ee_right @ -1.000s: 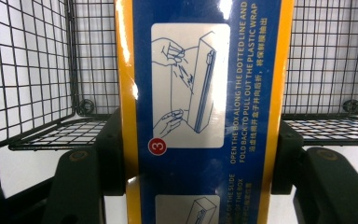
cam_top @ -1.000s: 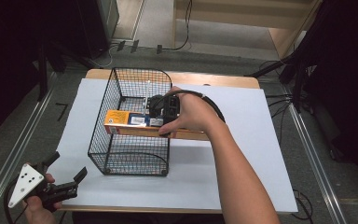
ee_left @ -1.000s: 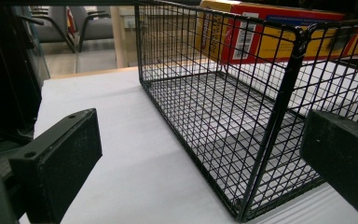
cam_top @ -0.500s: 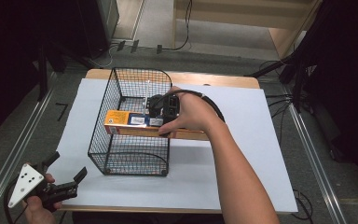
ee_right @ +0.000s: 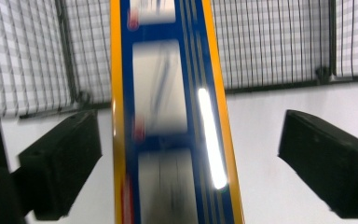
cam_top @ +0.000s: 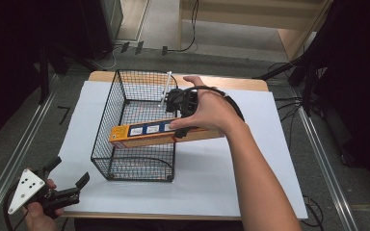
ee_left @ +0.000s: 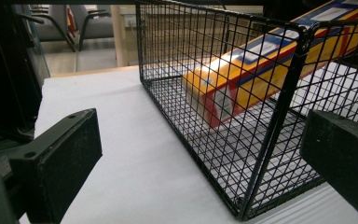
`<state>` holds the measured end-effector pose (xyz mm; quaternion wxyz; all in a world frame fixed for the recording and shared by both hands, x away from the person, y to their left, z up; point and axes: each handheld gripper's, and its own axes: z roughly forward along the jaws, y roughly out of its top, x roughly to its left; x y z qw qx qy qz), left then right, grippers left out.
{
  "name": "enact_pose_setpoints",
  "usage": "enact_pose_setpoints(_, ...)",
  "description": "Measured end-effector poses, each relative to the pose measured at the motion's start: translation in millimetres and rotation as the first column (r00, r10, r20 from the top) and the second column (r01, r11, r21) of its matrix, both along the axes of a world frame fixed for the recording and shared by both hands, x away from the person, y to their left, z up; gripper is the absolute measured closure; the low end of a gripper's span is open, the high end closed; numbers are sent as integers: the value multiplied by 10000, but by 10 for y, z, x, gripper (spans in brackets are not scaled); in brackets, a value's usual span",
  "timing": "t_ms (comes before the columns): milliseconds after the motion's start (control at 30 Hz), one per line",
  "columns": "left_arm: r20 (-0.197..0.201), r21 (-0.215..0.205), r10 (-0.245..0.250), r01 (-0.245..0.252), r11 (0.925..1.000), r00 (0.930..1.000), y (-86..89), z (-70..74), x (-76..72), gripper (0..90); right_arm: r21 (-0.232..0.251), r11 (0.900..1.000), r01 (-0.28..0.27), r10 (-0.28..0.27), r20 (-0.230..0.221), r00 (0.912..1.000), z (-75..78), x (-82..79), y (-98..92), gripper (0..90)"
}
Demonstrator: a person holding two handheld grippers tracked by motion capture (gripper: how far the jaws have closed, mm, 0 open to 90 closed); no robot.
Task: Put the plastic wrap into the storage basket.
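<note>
A long orange and blue box (cam_top: pixel 144 134) lies slanted in the black wire basket (cam_top: pixel 135 168), with its left end down inside and its right end over the right rim. My right gripper (cam_top: pixel 179 120) hovers over it. Its jaws have just been opening and stand open on either side of the box (ee_right: pixel 168 116) without touching it. My left gripper (cam_top: pixel 70 172) stands open at the table's near left corner with nothing between its jaws. From the left gripper (ee_left: pixel 203 161) I look at the basket's corner (ee_left: pixel 279 121) and see the tilted box (ee_left: pixel 261 70) behind the mesh.
The basket stands on a white sheet (cam_top: pixel 250 168) that covers a wooden table (cam_top: pixel 241 84). The right gripper's black cable (cam_top: pixel 231 101) loops behind the hand. Metal rails (cam_top: pixel 14 159) run along the floor on both sides.
The right hand has lifted and drawn back a little from the box. The box now slants, its left end lower in the basket. The left gripper has not moved.
</note>
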<state>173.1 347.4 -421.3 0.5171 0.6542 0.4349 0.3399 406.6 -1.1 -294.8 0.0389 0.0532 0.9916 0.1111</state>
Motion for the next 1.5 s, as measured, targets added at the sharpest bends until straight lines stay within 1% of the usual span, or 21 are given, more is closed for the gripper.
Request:
enact_pose_setpoints(33,34,-1,-1,1,10000,10000,-4,-1,1,0,-89,9999,57,-55,183,9998,22,-12,-37,78)
enact_pose_setpoints(67,45,21,-24,24,10000,10000,-5,1,1,0,-50,10000,25,-24,185,9998,40,-11,-81,84)
enact_pose_setpoints(100,40,28,-27,27,10000,10000,-9,1,1,0,-26,9999,115,-115,189,9998,54,-19,-124,85)
enact_pose_setpoints(167,5,33,-11,11,10000,10000,-13,-2,7,0,19,9999,161,-161,449,9989,61,-12,-221,85)
enact_pose_setpoints(233,-11,66,-8,8,10000,10000,-18,-4,13,0,87,9995,316,-319,420,9986,62,-19,-296,85)
enact_pose_setpoints(333,-15,115,-32,32,9999,10000,-29,-7,19,0,163,9992,354,-362,483,9982,41,-21,-395,84)
enact_pose_setpoints(433,-44,134,-39,40,9999,10000,-33,-9,22,0,211,9983,549,-557,392,9977,20,-32,-471,86)
enact_pose_setpoints(467,-38,141,-29,30,9999,10000,-32,-10,23,0,281,9983,515,-527,419,9977,13,-28,-493,86)
enact_pose_setpoints(633,-35,140,3,-2,9999,10000,-22,-8,19,0,271,9973,685,-696,411,9967,-20,-32,-597,87)
enact_pose_setpoints(700,-23,104,23,-23,9999,10000,-21,-8,17,0,321,9973,665,-678,413,9968,-31,-33,-640,88)
enact_pose_setpoints(767,-22,107,27,-26,9999,10000,-21,-8,17,0,361,9962,797,-810,388,9960,-47,-48,-682,89)
enact_pose_setpoints(833,-28,141,29,-29,9999,10000,-21,-8,16,0,451,9962,750,-765,326,9965,-78,-49,-727,89)
enact_pose_setpoints(900,-21,144,6,-6,9999,10000,-22,-8,18,0,411,9957,831,-841,247,9961,-115,-51,-774,89)
enact_pose_setpoints(1000,-26,145,11,-11,9999,10000,-27,-9,20,0,452,9950,891,-903,247,9956,-170,-47,-855,97)
enact_pose_setpoints(1100,-47,148,14,-13,9999,10000,-30,-10,21,0,523,9924,1115,-1126,188,9935,-205,-54,-944,104)
enact_pose_setpoints(1233,-34,163,12,-11,9999,10000,-32,-11,22,0,654,9901,1240,-1253,157,9920,-259,-52,-1068,108)
enact_pose_setpoints(1400,-43,151,29,-28,9999,10000,-33,-12,22,0,651,9856,1562,-1568,49,9876,-346,-62,-1222,119)
enact_pose_setpoints(1433,-44,157,27,-26,9999,10000,-33,-12,22,0,659,9856,1556,-1564,69,9877,-367,-57,-1253,119)
enact_pose_setpoints(1500,-47,169,35,-34,9999,10000,-35,-13,22,0,695,9827,1718,-1724,14,9850,-406,-65,-1316,121)
